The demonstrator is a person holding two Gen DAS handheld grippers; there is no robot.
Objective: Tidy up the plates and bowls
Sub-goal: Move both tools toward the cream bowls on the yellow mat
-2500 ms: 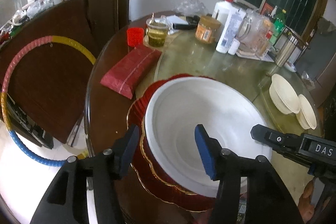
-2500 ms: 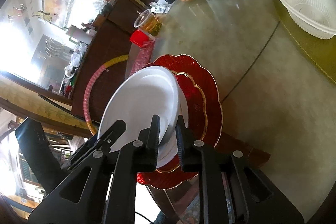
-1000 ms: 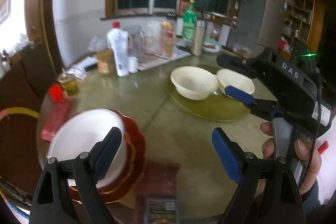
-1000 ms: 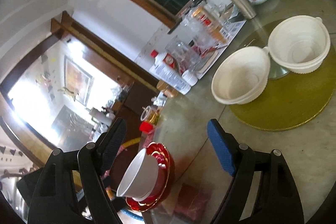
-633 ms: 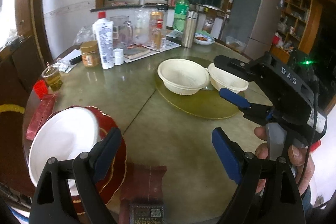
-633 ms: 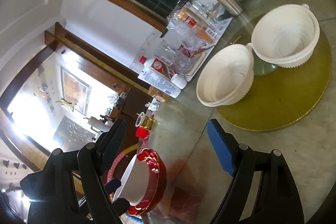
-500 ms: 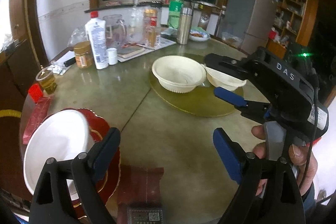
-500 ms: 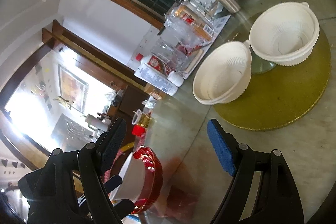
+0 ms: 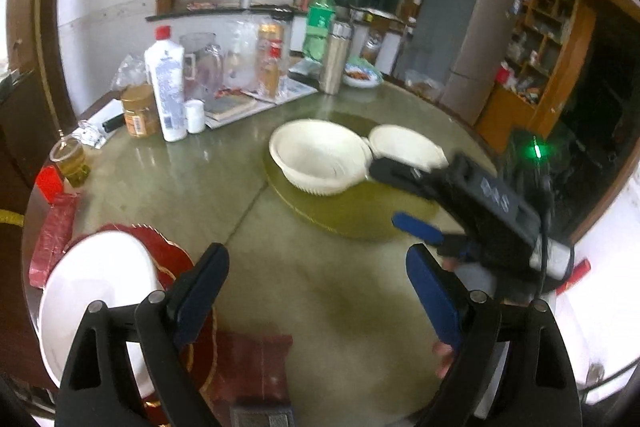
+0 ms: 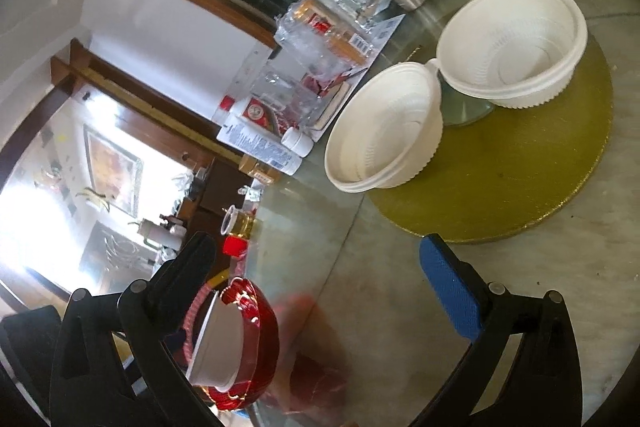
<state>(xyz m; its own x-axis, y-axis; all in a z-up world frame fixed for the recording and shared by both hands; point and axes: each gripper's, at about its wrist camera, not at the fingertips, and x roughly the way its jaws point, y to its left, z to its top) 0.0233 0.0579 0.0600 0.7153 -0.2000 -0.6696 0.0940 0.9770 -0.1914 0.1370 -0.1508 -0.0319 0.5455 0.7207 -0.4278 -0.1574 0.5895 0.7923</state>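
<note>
A white plate [image 9: 96,283] lies on a stack of red gold-rimmed plates [image 9: 172,259] at the table's near left edge; the stack also shows in the right wrist view [image 10: 256,343]. Two white ribbed bowls [image 9: 320,157] [image 9: 406,147] stand side by side on a round gold mat [image 9: 360,211]; the right wrist view shows them too [image 10: 384,131] [image 10: 516,43]. My left gripper [image 9: 316,291] is open and empty above the table. My right gripper [image 10: 324,275] is open and empty, short of the gold mat [image 10: 520,179]; it shows in the left wrist view [image 9: 416,227].
Bottles, jars and a steel flask [image 9: 336,59] crowd the table's far side. A cup of tea [image 9: 72,159] and red packets [image 9: 52,227] [image 9: 248,367] lie at the left and near edges. A fridge [image 9: 472,39] and shelves stand at the right.
The right gripper let go of the white plate on the red stack and opened. Both grippers drew back and turned toward the two bowls; the right one has drifted nearer them.
</note>
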